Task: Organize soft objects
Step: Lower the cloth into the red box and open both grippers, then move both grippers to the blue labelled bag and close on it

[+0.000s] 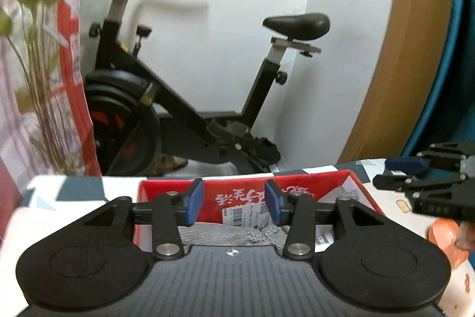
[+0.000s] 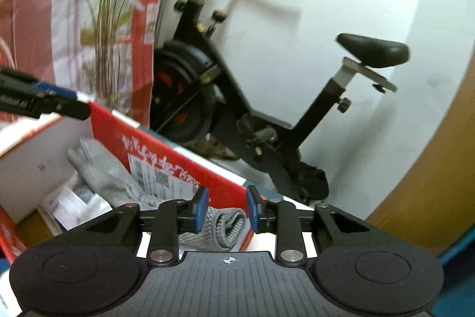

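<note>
Both the left gripper (image 1: 234, 202) and right gripper (image 2: 227, 208) gape empty above the grey cloth (image 2: 115, 178) lying in the red box (image 1: 297, 183).

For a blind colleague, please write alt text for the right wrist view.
The open right hand-held gripper hovers over a red box holding a grey knitted cloth. A black exercise bike stands behind against a white wall.

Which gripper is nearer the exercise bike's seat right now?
Hard to call; both hang open over the red box holding the grey cloth, well short of the bike seat. The right gripper sits on the seat's side; the left gripper is farther left.
</note>
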Demonstrator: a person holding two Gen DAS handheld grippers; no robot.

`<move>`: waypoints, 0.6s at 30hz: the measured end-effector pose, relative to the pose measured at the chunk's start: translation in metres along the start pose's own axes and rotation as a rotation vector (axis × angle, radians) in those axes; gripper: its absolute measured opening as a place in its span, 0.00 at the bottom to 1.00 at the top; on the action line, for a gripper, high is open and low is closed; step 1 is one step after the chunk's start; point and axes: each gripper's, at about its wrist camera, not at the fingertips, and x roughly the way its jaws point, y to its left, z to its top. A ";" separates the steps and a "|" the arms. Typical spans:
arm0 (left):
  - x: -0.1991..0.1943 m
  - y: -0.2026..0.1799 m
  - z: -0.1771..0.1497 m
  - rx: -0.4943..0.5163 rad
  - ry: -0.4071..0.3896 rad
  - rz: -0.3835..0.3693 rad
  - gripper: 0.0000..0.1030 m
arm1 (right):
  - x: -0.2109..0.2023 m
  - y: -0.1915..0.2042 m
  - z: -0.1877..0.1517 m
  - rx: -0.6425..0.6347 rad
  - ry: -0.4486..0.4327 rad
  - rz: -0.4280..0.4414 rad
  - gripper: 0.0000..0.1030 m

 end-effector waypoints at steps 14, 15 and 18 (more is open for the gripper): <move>-0.106 -0.007 -0.063 -0.022 -0.083 0.060 1.00 | -0.107 0.013 -0.062 0.266 -0.250 -0.003 1.00; -0.109 -0.007 -0.068 -0.033 -0.078 0.068 1.00 | -0.112 0.016 -0.067 0.275 -0.258 -0.006 1.00; -0.113 -0.005 -0.084 -0.061 -0.051 0.066 1.00 | -0.121 0.027 -0.081 0.260 -0.274 0.008 1.00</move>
